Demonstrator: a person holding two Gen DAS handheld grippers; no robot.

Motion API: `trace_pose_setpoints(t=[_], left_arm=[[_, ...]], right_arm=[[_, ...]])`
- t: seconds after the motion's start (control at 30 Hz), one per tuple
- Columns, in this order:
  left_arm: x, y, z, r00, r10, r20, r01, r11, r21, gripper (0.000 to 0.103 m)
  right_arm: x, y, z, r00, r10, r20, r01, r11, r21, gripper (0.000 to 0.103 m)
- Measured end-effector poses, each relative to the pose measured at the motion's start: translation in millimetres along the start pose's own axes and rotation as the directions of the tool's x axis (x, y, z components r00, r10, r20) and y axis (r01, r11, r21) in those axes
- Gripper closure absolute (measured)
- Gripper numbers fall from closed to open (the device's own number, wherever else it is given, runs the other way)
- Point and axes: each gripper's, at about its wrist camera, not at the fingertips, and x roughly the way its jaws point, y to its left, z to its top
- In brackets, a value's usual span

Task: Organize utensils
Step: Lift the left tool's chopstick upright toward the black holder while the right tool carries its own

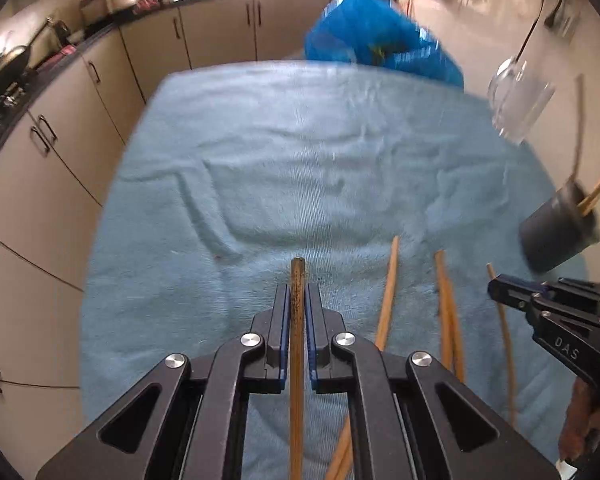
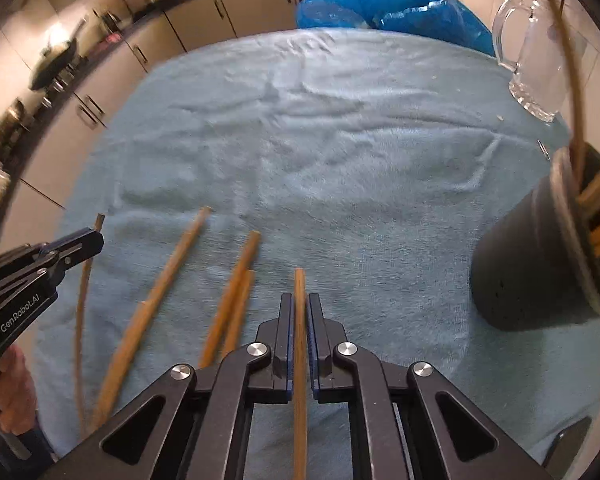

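My left gripper [image 1: 298, 296] is shut on a dark-tipped wooden chopstick [image 1: 297, 344] that runs back between its fingers. My right gripper [image 2: 299, 306] is shut on a lighter wooden chopstick [image 2: 299, 360]. Several loose chopsticks [image 2: 156, 300] lie on the blue towel [image 2: 300, 140] between the two grippers. A black cup [image 2: 540, 256] stands at the right with chopsticks in it. In the left wrist view the right gripper [image 1: 500, 286] shows at the right, below the cup [image 1: 556, 232]. In the right wrist view the left gripper [image 2: 94, 240] shows at the left.
A clear glass mug [image 2: 536, 64] stands at the far right of the towel. A blue plastic bag [image 2: 384, 4] lies at the towel's far edge. Kitchen cabinets [image 1: 60, 152] and a counter with a wok [image 1: 4, 72] run along the left.
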Motion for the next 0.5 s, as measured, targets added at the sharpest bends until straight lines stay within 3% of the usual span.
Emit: trace_pose_setpoints(t=[0.2,0.37,0.5], left_arm=[[-73.6,-4.0,-9.3,0.987,-0.018,0.158,0.020,1.000,-0.014,0.096],[-126.0,-17.4,-25.6,0.965,-0.034,0.260,0.033,0.999,0.007,0.096],[-146.0,-31.1,-35.9,0.955,-0.039,0.293,0.033,0.999,0.023,0.096]], right_arm=[[-61.8,11.7,-13.7,0.984,0.069,0.162,-0.064,0.997,-0.037,0.097],[-108.0,21.0,-34.8,0.953,0.100,0.286,-0.077,0.993,-0.089,0.097],[-138.3,20.9,-55.4,0.919,0.122,0.374,-0.082,0.989,-0.120,0.097]])
